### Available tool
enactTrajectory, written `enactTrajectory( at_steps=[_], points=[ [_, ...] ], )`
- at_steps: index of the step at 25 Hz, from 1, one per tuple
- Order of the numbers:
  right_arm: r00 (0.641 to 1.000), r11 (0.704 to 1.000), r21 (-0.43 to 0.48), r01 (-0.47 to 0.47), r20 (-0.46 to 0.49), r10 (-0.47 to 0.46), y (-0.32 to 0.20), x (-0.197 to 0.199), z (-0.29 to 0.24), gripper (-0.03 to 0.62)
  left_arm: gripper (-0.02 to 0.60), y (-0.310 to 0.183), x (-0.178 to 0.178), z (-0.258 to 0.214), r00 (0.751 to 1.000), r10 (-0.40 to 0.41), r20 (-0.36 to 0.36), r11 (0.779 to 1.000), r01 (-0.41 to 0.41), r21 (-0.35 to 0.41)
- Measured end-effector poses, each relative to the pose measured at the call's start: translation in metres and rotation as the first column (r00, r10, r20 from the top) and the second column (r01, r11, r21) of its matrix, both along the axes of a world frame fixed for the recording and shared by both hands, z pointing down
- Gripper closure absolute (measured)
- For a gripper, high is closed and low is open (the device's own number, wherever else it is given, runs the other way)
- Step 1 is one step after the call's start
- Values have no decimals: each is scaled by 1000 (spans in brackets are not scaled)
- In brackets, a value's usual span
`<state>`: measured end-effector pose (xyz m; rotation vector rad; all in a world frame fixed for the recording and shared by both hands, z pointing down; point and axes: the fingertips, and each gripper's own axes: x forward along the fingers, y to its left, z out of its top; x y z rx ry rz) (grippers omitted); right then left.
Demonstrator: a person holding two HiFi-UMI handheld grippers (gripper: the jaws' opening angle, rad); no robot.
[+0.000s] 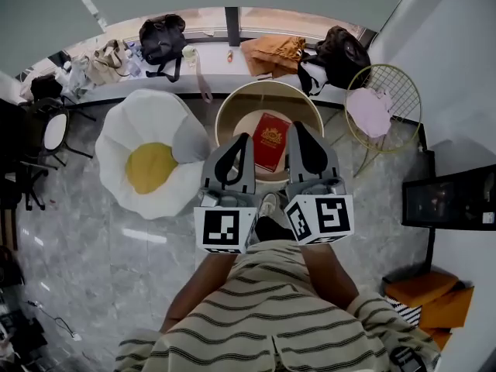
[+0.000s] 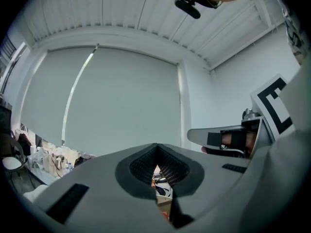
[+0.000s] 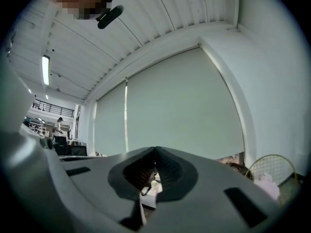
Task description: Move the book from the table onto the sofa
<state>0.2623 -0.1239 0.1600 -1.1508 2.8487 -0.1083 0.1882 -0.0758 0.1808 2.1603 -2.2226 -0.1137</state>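
A red book (image 1: 271,140) with a gold emblem lies flat on the round cream table (image 1: 232,103) in the head view. Left of the table sits the sofa (image 1: 151,122), a white egg-shaped seat with a yellow cushion (image 1: 149,167). Both grippers are held side by side over the table's near edge and point level. My left gripper (image 1: 242,139) is shut and empty, just left of the book. On the book's right side my right gripper (image 1: 298,129) is shut too, with nothing in it. The gripper views show mostly a window blind beyond the closed left gripper (image 2: 156,165) and right gripper (image 3: 155,168).
A gold wire chair (image 1: 391,84) with a pink cloth (image 1: 369,111) stands right of the table. Along the window ledge lie a black backpack (image 1: 163,41), an orange cloth (image 1: 273,53) and a dark bag (image 1: 342,54). A black chair (image 1: 53,132) stands far left, a dark screen (image 1: 449,197) at right.
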Motion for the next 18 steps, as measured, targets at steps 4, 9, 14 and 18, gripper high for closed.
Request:
enactTrajectory(
  at_steps=[4, 9, 14, 18],
  points=[
    [1000, 1000, 8, -1, 14, 1, -48, -2, -2, 580, 577, -48, -6, -4, 1000, -14, 27, 1000, 13, 11],
    [1000, 999, -28, 24, 17, -23, -92, -3, 6, 580, 577, -99, -4, -1, 1000, -12, 17, 1000, 12, 3],
    [998, 998, -33, 62, 14, -61, -106, -11, 9, 580, 577, -128, -1, 10, 1000, -12, 7, 999, 12, -37],
    [999, 996, -78, 51, 10, -50, -124, -12, 28, 580, 577, -141, -4, 25, 1000, -8, -6, 998, 7, -69]
  ],
)
